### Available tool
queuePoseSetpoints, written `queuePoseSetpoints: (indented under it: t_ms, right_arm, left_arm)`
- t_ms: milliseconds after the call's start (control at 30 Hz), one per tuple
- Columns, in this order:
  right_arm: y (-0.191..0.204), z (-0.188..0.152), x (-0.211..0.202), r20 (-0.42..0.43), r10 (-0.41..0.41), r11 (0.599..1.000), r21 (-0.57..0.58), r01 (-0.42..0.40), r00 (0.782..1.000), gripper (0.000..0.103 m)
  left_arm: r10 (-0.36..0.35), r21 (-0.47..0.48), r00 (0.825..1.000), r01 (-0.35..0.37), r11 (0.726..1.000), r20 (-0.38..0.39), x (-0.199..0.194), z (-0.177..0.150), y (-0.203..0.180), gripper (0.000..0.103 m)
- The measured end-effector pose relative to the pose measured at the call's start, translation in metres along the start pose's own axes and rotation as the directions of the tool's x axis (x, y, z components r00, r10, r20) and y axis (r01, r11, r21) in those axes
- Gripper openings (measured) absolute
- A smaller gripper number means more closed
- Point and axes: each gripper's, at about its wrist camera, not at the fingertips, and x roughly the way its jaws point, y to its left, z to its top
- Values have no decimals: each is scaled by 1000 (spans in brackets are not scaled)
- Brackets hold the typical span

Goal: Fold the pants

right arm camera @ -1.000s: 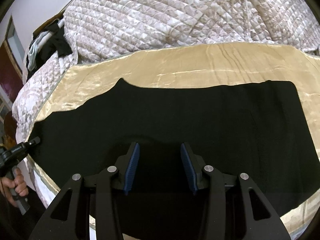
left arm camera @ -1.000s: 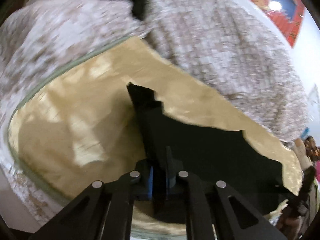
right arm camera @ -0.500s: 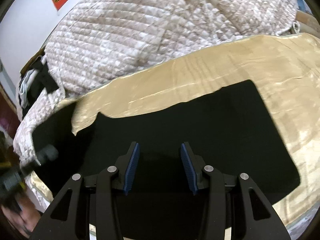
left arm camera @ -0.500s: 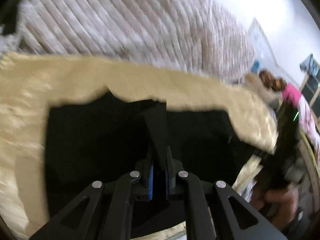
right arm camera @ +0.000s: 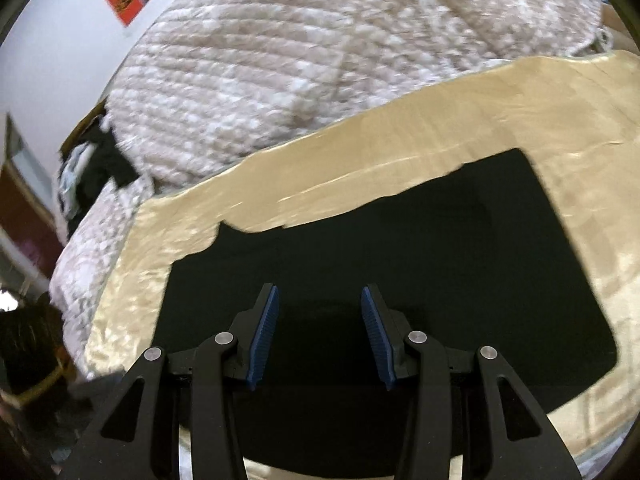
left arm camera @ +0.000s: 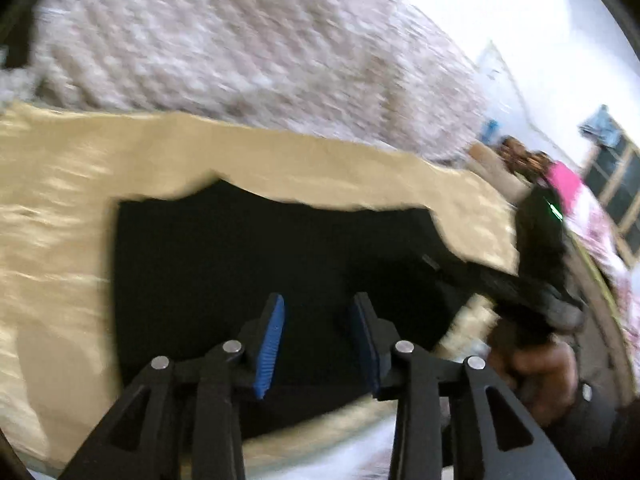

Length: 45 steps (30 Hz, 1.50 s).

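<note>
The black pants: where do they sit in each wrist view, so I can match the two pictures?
Left wrist view: the black pants fill the lower middle, lying flat on the gold sheet, under the open left gripper.
Right wrist view: the pants spread across the lower centre and right, under the open right gripper.
Shared landmark: the quilted blanket beyond the sheet's far edge, along the top of both pictures.

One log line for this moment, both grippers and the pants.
left gripper: jaws just opened, empty | right gripper: open, empty | pants: folded over, flat on gold sheet | next: probably another fold
</note>
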Motion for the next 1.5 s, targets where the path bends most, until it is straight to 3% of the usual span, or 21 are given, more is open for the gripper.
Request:
queuePoseSetpoints:
  t_ms: [133, 267, 400, 500, 567, 633, 767, 933, 1100, 1233, 1400, 1500]
  right_arm:
    - [10, -9, 23, -91, 111, 994, 15, -110, 990, 44]
    - [18, -11, 49, -157, 113, 994, 7, -114, 981, 44]
    - [30, -5, 72, -165, 133, 991, -10, -137, 977, 44]
    - [34, -2, 81, -168, 139, 990, -7, -142, 976, 41]
    - [36, -2, 84, -175, 123, 992, -5, -126, 977, 10]
    - [30, -3, 83, -176, 133, 991, 38, -128, 975, 3]
    - [28, -3, 60, -124, 155, 988, 47, -150, 980, 2]
    - [14, -11, 66, -157, 119, 991, 80, -107, 980, 2]
    - [18, -8, 52, -113, 126, 989, 87, -116, 986, 2]
    - [12, -12, 64, -166, 99, 993, 78, -87, 981, 3]
    - [16, -2, 44, -74, 38, 999, 40, -35, 997, 3]
    - [19, 8, 43, -50, 60, 998, 27, -58, 997, 7]
  left_arm:
    - [168, -47, 986, -167, 985, -1, -2, 19, 48, 39]
    - [220, -78, 976, -219, 973, 5, 5, 22, 81, 39]
    - [193, -152, 981, -192, 969, -12, 10, 10, 101, 39]
    - [199, -137, 980, -200, 970, -16, 14, 8, 98, 39]
    - [197, -135, 980, -196, 971, -5, 13, 9, 97, 39]
    - [197, -137, 980, -195, 971, 4, 11, 10, 97, 39]
    - [204, -121, 979, -202, 972, 4, 11, 8, 94, 39]
    - [210, -85, 977, -211, 974, -26, 20, 5, 89, 39]
    - [213, -68, 977, -212, 975, 4, 14, 5, 84, 39]
    - [215, -62, 977, -215, 975, -4, 22, 8, 83, 39]
    - [219, -58, 976, -218, 974, 6, 30, 27, 87, 39]
    - [200, -62, 980, -199, 978, -1, 42, 42, 90, 39]
